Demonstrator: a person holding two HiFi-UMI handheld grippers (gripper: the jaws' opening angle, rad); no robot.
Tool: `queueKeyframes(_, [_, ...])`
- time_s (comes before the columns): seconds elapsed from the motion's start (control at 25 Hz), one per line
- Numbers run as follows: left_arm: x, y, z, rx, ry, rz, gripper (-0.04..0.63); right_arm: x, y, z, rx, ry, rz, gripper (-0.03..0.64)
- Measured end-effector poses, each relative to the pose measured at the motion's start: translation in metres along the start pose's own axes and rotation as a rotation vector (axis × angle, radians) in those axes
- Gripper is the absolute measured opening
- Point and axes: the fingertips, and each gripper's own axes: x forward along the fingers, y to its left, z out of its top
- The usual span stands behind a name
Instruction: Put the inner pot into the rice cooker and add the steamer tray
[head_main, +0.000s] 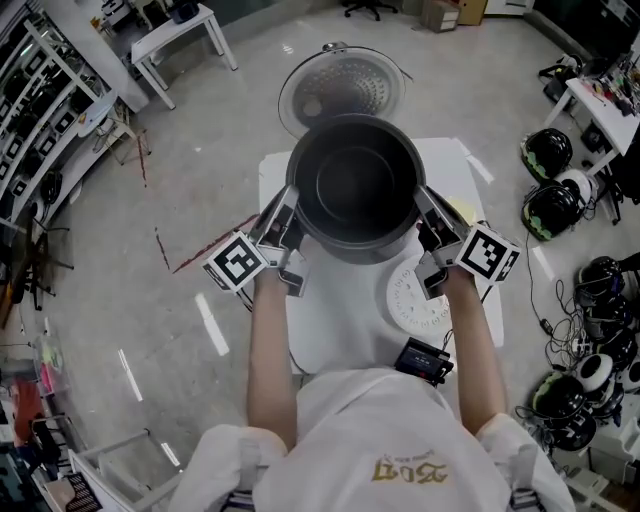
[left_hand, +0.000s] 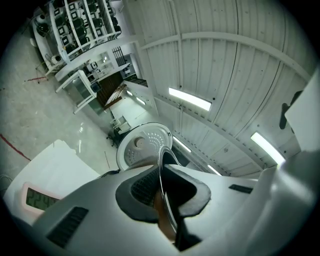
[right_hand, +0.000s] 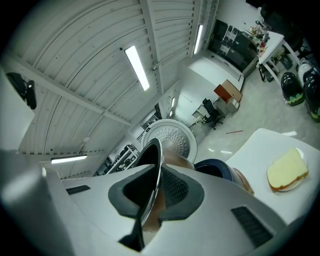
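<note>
Left gripper view shows the left gripper (left_hand: 164, 194) with its dark pads pinched on the thin metal rim of the pot (left_hand: 161, 167), one pad inside the wall and one outside. The right gripper (right_hand: 154, 194) bites the opposite rim the same way. Between them the pot hangs level in the air above the white table (head_main: 330, 345), just in front of the rice cooker (right_hand: 216, 169), whose lid (head_main: 342, 88) stands open. The steamer tray (head_main: 415, 300) lies on the table by the person's right arm. To my eye, the thing now is to move both hands as one, centre the pot over the dark opening, and lower it straight. A tilt could catch the rim on the cooker's edge.
</note>
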Motion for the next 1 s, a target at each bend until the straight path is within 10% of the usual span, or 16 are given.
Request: queueKeyframes(1.0, [0.054,0.064,-0.037,-0.008,0.139,0.118,0.055,0.032,-0.085,-0.014,0.064,0.104,-0.137,0.048])
